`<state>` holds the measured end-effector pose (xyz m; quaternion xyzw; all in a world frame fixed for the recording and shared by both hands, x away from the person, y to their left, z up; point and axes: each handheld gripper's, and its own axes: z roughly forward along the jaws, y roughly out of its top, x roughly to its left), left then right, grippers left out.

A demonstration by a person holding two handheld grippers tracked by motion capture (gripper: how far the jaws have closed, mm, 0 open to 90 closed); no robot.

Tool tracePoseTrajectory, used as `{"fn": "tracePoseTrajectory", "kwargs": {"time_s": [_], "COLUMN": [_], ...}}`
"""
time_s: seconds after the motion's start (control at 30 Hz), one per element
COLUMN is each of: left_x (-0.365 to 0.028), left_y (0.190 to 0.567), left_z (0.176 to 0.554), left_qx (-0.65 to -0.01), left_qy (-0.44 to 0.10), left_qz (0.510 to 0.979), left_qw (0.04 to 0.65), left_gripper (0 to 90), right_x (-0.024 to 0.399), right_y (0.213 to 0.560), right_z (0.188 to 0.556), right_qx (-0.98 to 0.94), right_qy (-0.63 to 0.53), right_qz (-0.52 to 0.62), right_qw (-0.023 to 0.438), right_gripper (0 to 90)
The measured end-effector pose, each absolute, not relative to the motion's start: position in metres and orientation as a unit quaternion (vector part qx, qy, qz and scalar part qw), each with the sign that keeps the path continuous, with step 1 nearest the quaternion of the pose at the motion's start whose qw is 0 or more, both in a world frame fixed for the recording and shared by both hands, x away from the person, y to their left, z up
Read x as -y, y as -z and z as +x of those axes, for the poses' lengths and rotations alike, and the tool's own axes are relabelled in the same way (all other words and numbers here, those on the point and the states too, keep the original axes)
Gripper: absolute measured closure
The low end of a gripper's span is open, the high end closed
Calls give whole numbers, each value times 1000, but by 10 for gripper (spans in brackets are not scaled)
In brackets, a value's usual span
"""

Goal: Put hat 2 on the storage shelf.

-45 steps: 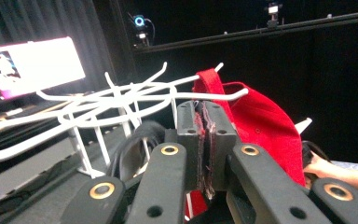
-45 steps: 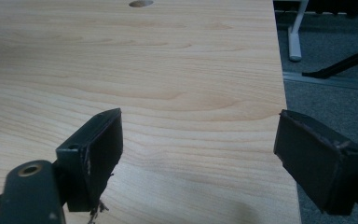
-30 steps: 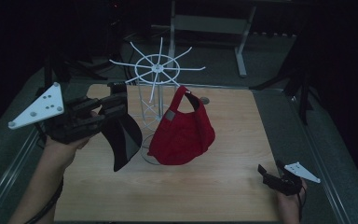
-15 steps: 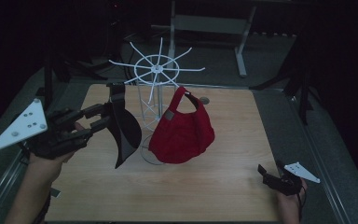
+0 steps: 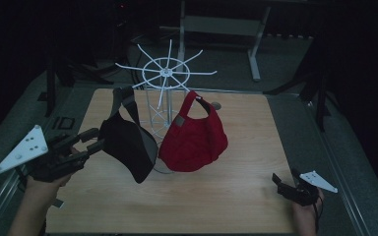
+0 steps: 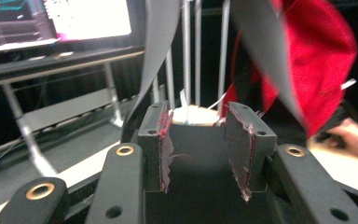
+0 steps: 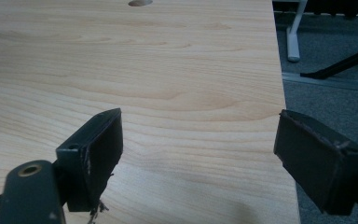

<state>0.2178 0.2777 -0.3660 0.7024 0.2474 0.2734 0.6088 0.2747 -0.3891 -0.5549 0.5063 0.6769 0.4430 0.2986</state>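
**Desk:** What are you looking at, and how is it going to handle?

**Operator:** I'm watching the black cap [image 5: 125,142]. It's hanging by its back strap [image 5: 123,96] from an arm of the white wire rack [image 5: 166,73], above the table [image 5: 236,196] and just beside the red cap [image 5: 194,140]. I'm judging it light and soft in the crown, so it's going to fold and swing if I'm pulling from there. The brim is looking stiffer, so I'm picking the brim edge as the place to pinch. The strap loop is going to need lifting clear of the wire.

**Desk:** And the left tongs?

**Operator:** The left gripper [image 5: 96,138] is lying nearly level, pointing in at the cap's lower edge from the left, with my left hand [image 5: 44,182] low at the table's near corner. The jaws have just been opening. In the left gripper view, dark cloth is sitting low between them, but the pads [image 6: 164,140] aren't pressing on it, so I'm calling it released.

**Desk:** Right side?

**Operator:** The right gripper [image 5: 284,177] is resting low at the near right corner, well apart from the caps, jaws spread wide over bare wood and grasping nothing.
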Motion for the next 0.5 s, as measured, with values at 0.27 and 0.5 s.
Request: {"fn": "tracePoseTrajectory", "kwargs": {"time_s": [0.27,0.5], "left_x": [-290,-295], "left_y": [409,445], "left_z": [223,228], "left_qx": [-291,-321], "left_qy": [-256,-243], "left_qz": [708,706], "left_qw": [590,583], "left_gripper": [590,590], "right_x": [389,389], "right_y": [555,555], "right_z": [275,275], "right_qx": [-676,-676], "right_qy": [-443,-444], "right_qz": [506,505], "right_qw": [299,300], "right_gripper": [153,154]}}
